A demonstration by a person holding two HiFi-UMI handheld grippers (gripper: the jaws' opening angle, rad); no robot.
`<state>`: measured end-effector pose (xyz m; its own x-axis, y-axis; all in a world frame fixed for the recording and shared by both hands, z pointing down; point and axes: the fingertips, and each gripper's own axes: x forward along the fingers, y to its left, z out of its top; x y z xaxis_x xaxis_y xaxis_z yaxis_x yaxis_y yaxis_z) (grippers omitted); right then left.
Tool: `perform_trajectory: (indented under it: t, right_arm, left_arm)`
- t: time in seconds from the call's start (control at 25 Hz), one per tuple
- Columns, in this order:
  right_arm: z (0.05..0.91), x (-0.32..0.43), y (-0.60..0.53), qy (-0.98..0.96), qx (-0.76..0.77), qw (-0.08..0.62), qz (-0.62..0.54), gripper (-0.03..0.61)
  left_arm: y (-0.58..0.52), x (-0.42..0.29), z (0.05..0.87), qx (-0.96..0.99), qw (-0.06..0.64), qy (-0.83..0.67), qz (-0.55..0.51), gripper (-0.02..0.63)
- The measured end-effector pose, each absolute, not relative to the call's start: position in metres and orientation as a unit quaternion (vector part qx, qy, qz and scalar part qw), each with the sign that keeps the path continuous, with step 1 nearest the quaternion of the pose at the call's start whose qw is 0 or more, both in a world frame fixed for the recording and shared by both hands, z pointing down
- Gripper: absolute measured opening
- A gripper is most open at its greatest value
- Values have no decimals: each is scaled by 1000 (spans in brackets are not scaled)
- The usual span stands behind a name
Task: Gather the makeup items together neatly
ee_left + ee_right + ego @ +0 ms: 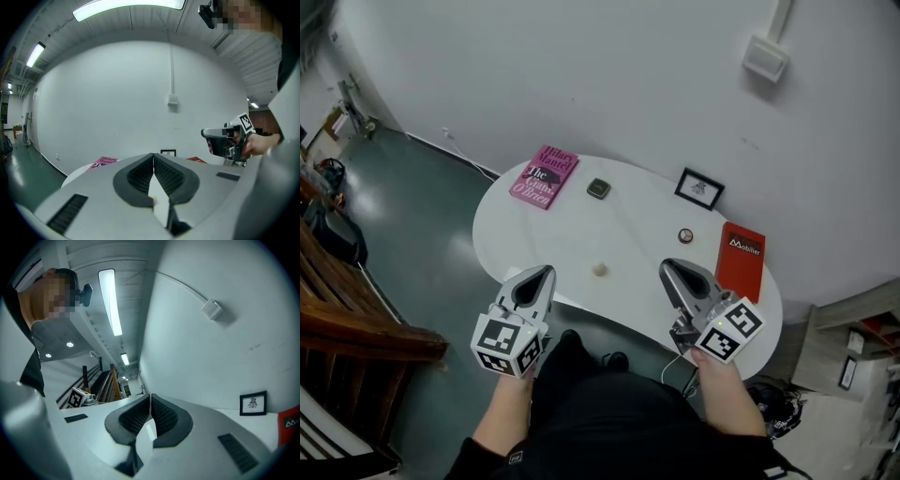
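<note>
Dark square compact far across white oval table, small reddish round pot at right, pale round blob nearest: open closed, empty left tool and right tool before reaching gently.

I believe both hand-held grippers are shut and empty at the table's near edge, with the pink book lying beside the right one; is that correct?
Not quite. The head view shows the pink book at the far left of the table; the red booklet lies beside the right hand-held gripper. That one and the left hand-held gripper are shut and empty at the near edge.
</note>
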<state>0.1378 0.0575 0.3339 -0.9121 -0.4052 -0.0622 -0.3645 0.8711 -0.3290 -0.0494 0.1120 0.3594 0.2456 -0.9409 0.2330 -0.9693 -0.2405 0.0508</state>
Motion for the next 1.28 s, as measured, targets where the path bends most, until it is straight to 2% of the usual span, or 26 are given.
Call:
perform_trajectory:
  t: [0.36,0.52,0.72,1.08,1.28]
  right_arm:
    - [330,90,13,944,-294,72,-136,37]
    - [322,49,-10,935,-336,61,-100,37]
    - [335,-2,-24,922,-367,44,-114,37]
    - [368,-3,-34,894,-423,11,-145,38]
    - [393,0,-44,900,-418,-54,-106,38]
  left_arm:
    - [51,-99,361,828,92,-548,74,14]
    - [18,-142,367,845,93,-520,83,14]
    - [-15,-181,389,868,110,-475,98,14]
    - [-68,-169,404,902,112,-399,117,14]
    - [-89,-151,411,907,115,-385,124,14]
